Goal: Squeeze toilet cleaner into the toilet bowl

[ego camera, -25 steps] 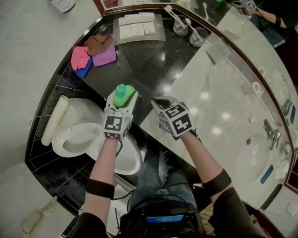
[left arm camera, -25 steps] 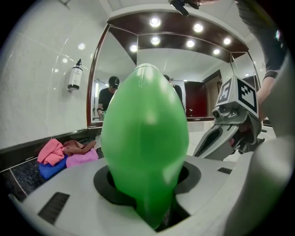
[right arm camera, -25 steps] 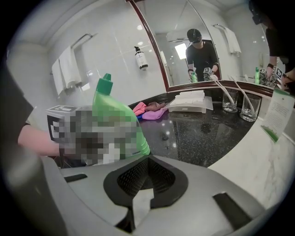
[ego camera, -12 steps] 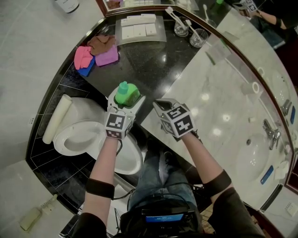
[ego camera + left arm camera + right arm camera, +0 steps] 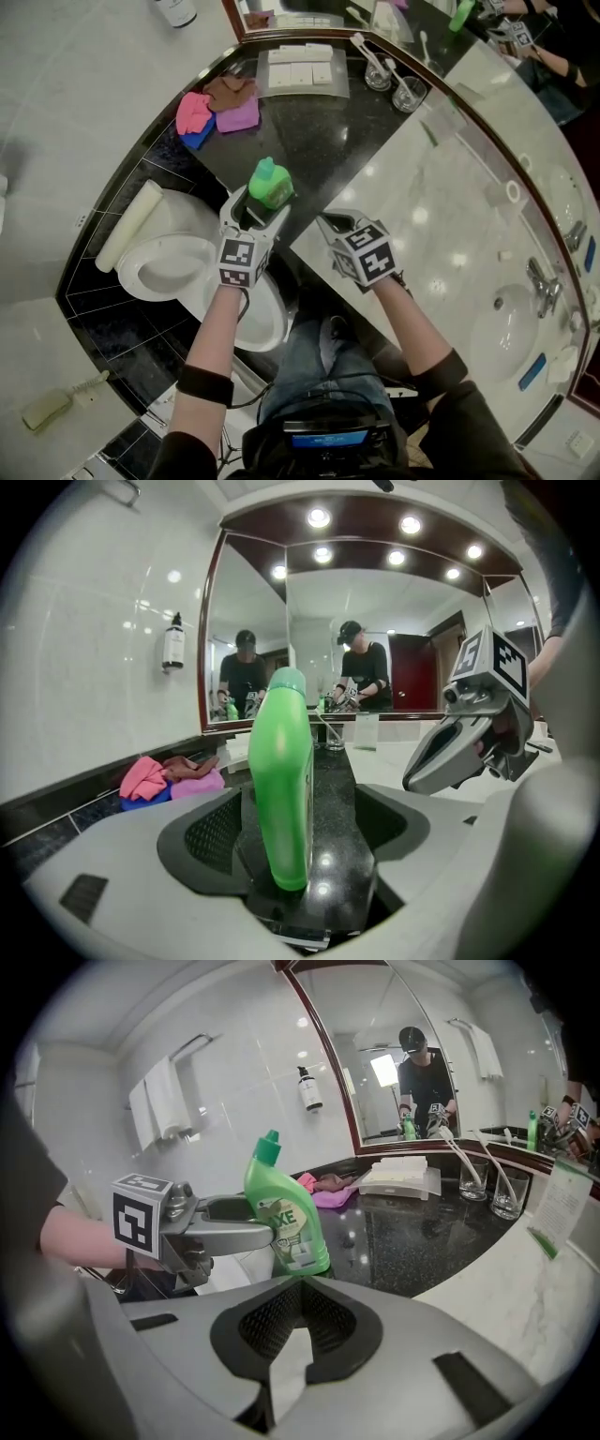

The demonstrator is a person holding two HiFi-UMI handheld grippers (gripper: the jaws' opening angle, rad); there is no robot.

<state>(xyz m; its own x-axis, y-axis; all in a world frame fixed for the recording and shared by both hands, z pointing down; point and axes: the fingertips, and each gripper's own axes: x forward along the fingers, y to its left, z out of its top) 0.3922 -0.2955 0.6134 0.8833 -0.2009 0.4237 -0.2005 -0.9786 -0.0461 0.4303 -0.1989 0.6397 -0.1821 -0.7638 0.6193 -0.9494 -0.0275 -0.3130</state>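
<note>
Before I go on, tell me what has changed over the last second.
The left gripper has let go of the green bottle. Its jaws have just been opening, and the bottle now stands on the black counter between them, with the pads clear of it. Unchanged: the right gripper stays shut and empty beside it, and the cloths lie where they were.

On the black counter [image 5: 319,150] we see the green bottle [image 5: 271,182] standing between our left gripper's [image 5: 255,208] just-opened jaws, with cloths [image 5: 234,114] and glasses [image 5: 408,94] beyond.
</note>
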